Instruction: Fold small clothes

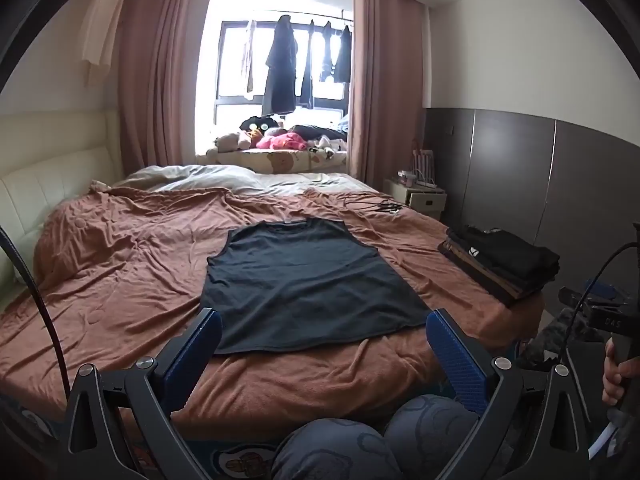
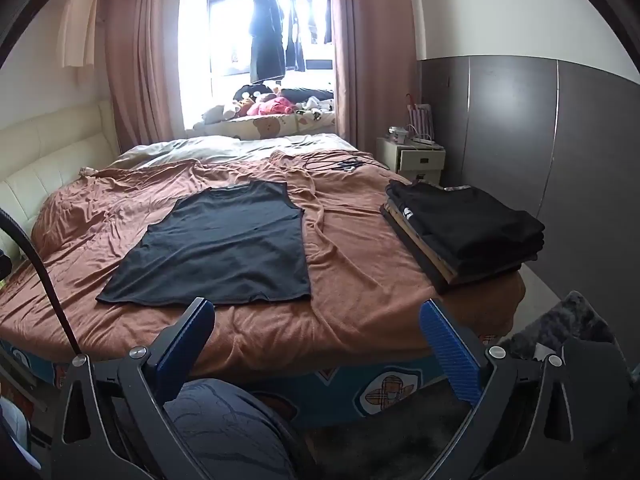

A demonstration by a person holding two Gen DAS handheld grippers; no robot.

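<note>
Vest (image 1: 304, 280) front and centre — a dark sleeveless top spread flat on the rust-brown bed cover (image 1: 120, 264), hem toward the foot of the bed, neck toward the window (image 1: 280, 60); right of the vest, near the bed's edge, a stack of folded dark clothes (image 2: 464, 228); left tongs (image 1: 320, 344) spread wide with nothing between them, hanging just short of the vest's hem; right tongs (image 2: 316, 328) equally wide, empty — short of the vest too.

Rumpled brown bedspread (image 2: 360, 248) — plush toys (image 1: 280, 140) on the sill — bedside cabinet (image 2: 420, 160).
</note>
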